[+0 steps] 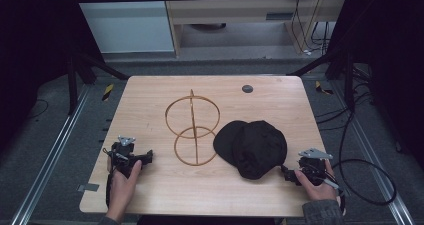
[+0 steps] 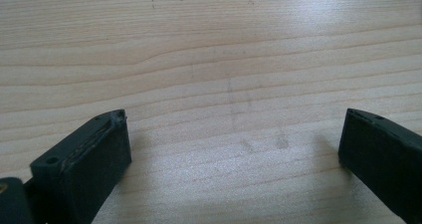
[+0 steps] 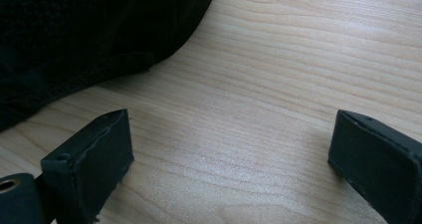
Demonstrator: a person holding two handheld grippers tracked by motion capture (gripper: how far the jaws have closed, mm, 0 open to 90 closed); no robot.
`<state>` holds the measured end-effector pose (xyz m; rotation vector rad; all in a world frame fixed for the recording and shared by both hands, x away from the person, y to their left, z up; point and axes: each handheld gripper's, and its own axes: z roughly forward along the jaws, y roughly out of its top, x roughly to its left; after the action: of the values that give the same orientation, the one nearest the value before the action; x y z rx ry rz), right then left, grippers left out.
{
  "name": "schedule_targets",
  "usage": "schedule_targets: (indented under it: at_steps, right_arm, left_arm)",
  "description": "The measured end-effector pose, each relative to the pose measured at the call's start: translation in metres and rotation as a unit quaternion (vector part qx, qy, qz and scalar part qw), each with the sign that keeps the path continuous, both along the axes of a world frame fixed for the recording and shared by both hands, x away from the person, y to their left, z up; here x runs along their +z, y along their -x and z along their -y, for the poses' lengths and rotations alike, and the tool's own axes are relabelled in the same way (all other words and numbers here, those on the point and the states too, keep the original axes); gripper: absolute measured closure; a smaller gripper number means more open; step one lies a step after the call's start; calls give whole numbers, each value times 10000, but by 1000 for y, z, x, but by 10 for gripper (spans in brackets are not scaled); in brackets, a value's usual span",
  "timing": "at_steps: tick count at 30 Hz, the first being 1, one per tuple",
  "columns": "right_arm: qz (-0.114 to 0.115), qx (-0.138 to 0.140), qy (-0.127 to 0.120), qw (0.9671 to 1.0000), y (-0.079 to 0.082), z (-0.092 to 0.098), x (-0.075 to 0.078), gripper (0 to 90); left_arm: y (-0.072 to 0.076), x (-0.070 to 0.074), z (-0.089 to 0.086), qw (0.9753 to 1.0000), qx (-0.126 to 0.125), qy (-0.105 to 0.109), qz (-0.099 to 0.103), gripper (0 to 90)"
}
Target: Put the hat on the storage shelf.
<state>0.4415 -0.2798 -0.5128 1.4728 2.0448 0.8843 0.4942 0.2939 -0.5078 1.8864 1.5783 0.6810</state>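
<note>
A black cap (image 1: 252,146) lies on the wooden table (image 1: 150,92), right of centre. To its left stands a copper wire stand (image 1: 192,127) made of two rings on an upright rod. My left gripper (image 1: 141,160) rests near the table's front left, held by a hand. In the left gripper view its jaws stand wide apart over bare wood, left gripper (image 2: 234,129) open and holding nothing. My right gripper (image 1: 286,173) sits at the front right, just beside the cap's lower edge. The right gripper (image 3: 231,129) is open, with the cap's fabric (image 3: 89,35) at upper left of its view.
A small dark round disc (image 1: 247,89) lies near the table's far edge. Cables (image 1: 370,180) trail off the right side onto the floor. Metal rails (image 1: 55,145) run along both sides of the table.
</note>
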Motion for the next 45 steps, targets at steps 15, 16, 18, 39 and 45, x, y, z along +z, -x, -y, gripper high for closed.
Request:
schedule_targets:
  at_steps: [15,16,18,39,45]
  right_arm:
    - [-538,258,301,9978,19,1,36,63]
    - [-615,236,313,9973,21,2,41,63]
    - [-653,276,249,9972,24,5,53,63]
    - [-402,1299,98,9907,-8,-56,151,59]
    - [-694,1426,241,9870,-26,-70,152,57]
  left_arm:
    - [2,0,-7,9992,-389,-3,9,0]
    - [2,0,-7,9993,-378,-10,0,0]
    - [2,0,-6,9994,-360,-3,-2,0]
    - [5,0,-4,9995,-311,-9,-2,0]
    - [5,0,-4,9995,-307,-7,-7,0]
